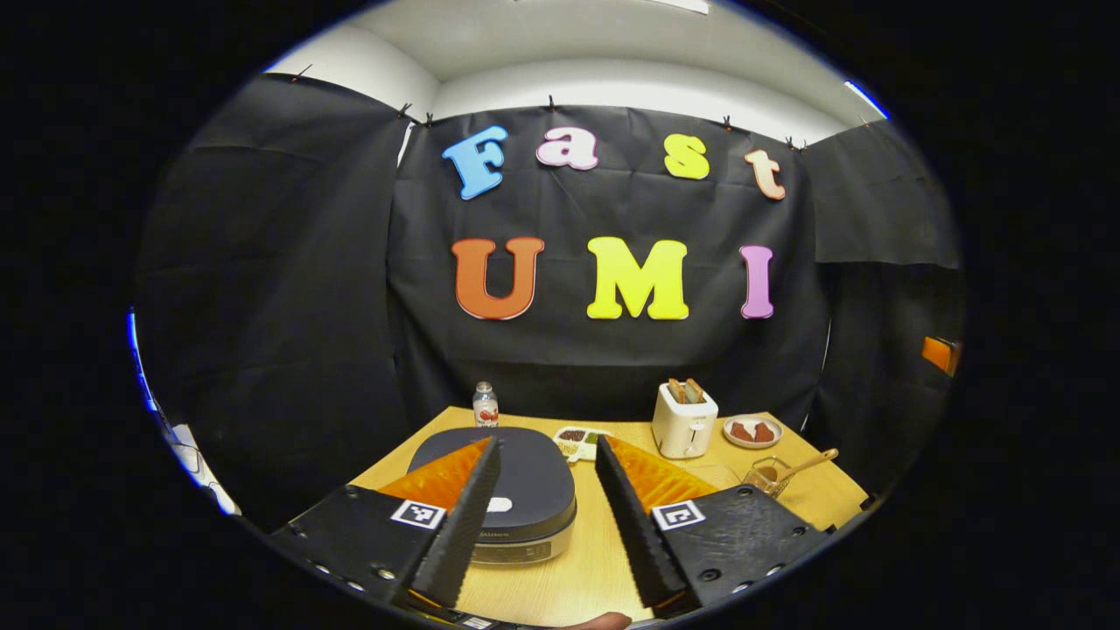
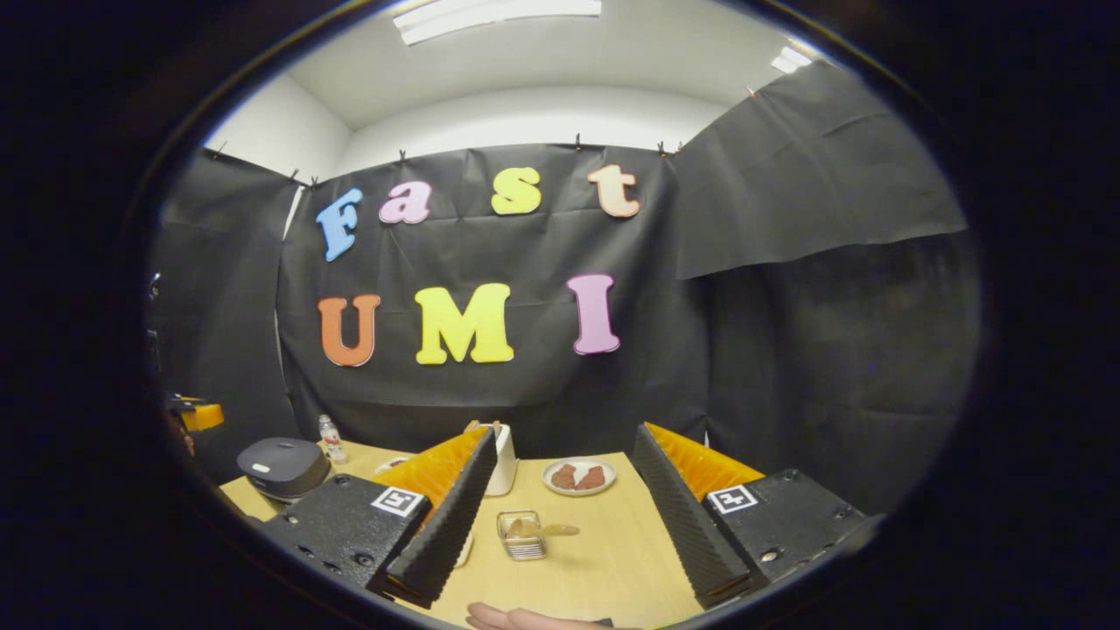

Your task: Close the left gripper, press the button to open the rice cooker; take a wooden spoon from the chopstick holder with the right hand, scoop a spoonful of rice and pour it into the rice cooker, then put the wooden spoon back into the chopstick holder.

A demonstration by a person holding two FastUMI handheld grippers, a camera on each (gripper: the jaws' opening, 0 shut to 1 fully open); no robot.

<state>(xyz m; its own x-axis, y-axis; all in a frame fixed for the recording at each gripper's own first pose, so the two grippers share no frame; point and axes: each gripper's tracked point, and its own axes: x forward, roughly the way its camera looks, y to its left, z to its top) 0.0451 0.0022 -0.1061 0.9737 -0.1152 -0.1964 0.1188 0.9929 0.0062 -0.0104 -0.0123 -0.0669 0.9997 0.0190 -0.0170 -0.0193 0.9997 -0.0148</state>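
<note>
The dark grey rice cooker (image 1: pixel 525 477) sits on the wooden table with its lid down and a white button (image 1: pixel 500 505) at its front. My left gripper (image 1: pixel 549 442) hangs open above it, one finger over the lid. To the right stands a small wire chopstick holder (image 1: pixel 764 477) with a wooden spoon (image 1: pixel 812 460) leaning out. In the right gripper view the holder (image 2: pixel 522 535) and the spoon (image 2: pixel 549 529) lie between the open fingers of my right gripper (image 2: pixel 564 431), farther off on the table. The cooker (image 2: pixel 283 466) is at the far left there.
A white toaster (image 1: pixel 684 422) with bread, a plate of brown food (image 1: pixel 752 430), a white dish of grains (image 1: pixel 580 440) and a small bottle (image 1: pixel 485 404) stand along the table's back. A hand (image 2: pixel 516 619) shows at the bottom edge.
</note>
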